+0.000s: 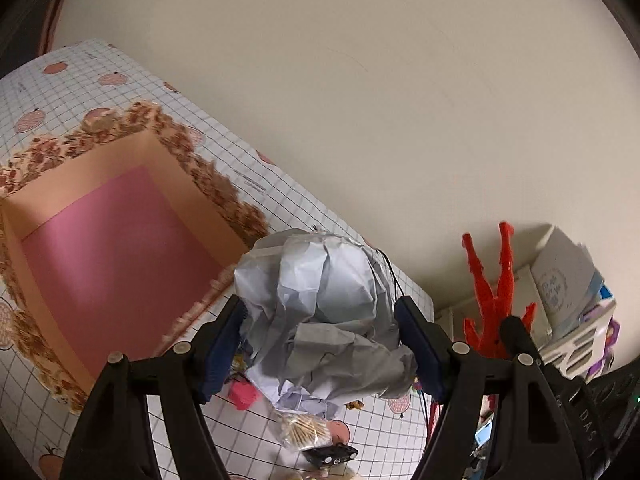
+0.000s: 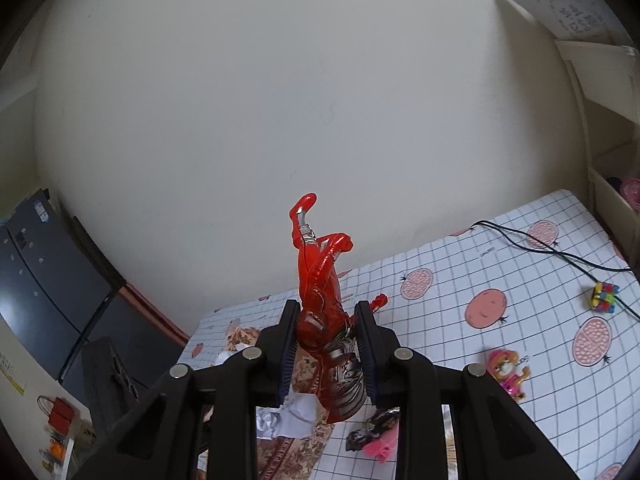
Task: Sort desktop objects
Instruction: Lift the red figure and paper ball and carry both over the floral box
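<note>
currently left tongs [image 1: 320, 344] pinched a crumpled paper wad [image 1: 320, 308] above the desk [image 1: 100, 76], beside the open box [image 1: 120, 240], likely its bin. right tongs [image 2: 326, 344] were clamped on the red figure [image 2: 320, 304], legs up, held clear of the clutter.

Looks like somebody's home, most likely a small living or dining corner. The table [image 2: 460, 280] is covered with a white grid-pattern cloth printed with pink cartoon fruit, pushed right up against a plain cream wall [image 2: 240, 100]. A dark double-door fridge [image 2: 36, 264] stands off to the side, and a white shelf unit [image 2: 600, 120] sits in the corner with boxes stacked on it. Kids' stuff lies around too: a little pink toy [image 2: 506, 372], a colourful cube [image 2: 604, 297], plus a floral-edged storage box [image 1: 120, 248].
</note>
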{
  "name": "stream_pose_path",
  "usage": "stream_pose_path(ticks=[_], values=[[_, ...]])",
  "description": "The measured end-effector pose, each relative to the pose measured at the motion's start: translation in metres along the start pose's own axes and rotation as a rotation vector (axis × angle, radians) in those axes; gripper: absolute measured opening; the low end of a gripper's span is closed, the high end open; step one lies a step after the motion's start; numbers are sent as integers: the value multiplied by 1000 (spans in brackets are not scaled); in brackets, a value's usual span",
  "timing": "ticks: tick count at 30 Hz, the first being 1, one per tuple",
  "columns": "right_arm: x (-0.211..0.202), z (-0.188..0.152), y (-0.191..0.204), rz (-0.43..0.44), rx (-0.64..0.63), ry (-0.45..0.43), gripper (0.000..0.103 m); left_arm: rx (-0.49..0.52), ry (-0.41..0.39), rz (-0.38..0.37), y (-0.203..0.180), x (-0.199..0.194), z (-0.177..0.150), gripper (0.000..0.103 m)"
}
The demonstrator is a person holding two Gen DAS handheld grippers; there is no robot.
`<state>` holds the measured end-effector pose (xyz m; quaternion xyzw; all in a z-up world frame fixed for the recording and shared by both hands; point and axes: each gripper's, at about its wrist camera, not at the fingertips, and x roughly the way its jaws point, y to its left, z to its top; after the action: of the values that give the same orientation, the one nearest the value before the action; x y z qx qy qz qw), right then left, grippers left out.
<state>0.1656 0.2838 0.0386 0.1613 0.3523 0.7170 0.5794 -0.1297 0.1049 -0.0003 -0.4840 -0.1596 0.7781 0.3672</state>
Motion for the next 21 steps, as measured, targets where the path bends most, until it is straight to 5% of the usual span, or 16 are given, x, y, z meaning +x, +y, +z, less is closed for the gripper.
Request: stream_pose_path(ticks=[21], values=[[33,-38,49,126,51,73,30,-211,-138,19,77,-52,34,76]])
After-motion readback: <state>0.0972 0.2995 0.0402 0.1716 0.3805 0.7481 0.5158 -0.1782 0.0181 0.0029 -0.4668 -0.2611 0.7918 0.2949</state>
